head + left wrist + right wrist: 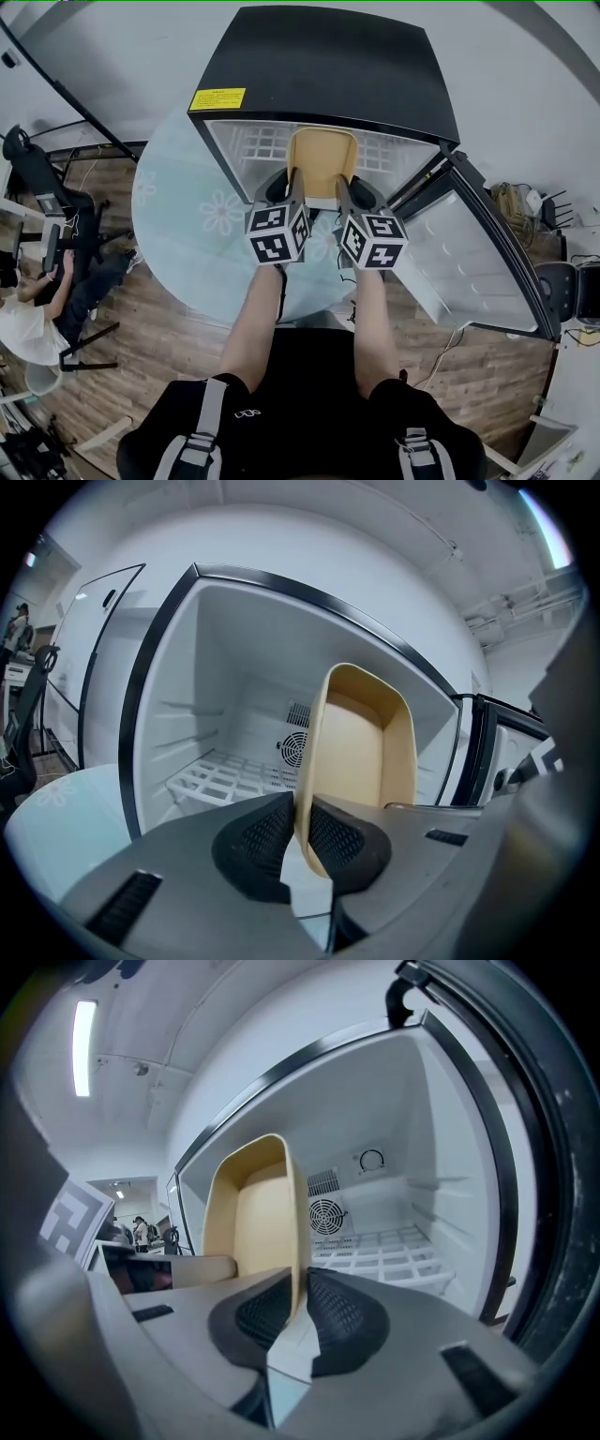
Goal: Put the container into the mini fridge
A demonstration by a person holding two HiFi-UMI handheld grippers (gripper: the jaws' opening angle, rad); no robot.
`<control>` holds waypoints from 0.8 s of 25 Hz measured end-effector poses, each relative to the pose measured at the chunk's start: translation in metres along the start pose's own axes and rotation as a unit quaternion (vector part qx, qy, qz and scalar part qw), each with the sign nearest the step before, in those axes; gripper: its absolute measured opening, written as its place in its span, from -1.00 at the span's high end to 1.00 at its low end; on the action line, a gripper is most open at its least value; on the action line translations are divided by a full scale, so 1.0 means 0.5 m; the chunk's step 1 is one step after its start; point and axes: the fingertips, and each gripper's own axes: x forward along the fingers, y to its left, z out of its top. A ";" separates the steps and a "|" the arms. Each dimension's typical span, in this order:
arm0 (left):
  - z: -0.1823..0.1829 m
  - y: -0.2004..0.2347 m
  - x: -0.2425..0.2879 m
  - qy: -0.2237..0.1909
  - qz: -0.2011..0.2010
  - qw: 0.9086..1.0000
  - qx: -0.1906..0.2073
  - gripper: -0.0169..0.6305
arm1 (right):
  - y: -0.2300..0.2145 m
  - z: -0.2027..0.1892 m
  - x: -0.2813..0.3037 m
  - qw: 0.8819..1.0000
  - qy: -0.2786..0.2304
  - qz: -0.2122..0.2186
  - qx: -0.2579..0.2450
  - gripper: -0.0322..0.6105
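A wooden floor (141, 309) is seen below, and a round pale blue table (187, 225) with flowers on it is set there. A black mini fridge (328, 66) is placed on the table, and its door (469, 253) is swung wide open to the right. A tan container (322, 164) is held at the fridge's open front. A white wire shelf (220, 780) is seen inside. The container's left wall is pinched by the left gripper (302, 832), with the jaws nearly closed. Its right wall is pinched the same way by the right gripper (302, 1312).
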 end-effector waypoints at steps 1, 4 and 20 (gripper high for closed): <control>0.000 0.000 0.003 -0.001 0.000 1.000 -0.001 0.82 | -0.002 0.000 0.002 1.000 0.000 0.000 0.001 0.77; 0.001 0.001 0.011 -0.004 0.003 1.000 -0.003 0.82 | -0.008 0.000 0.009 1.000 -0.001 -0.001 0.006 0.77; 0.024 0.022 0.057 -0.043 -0.020 0.998 -0.034 0.75 | -0.016 0.005 0.054 0.999 -0.006 0.011 0.030 0.72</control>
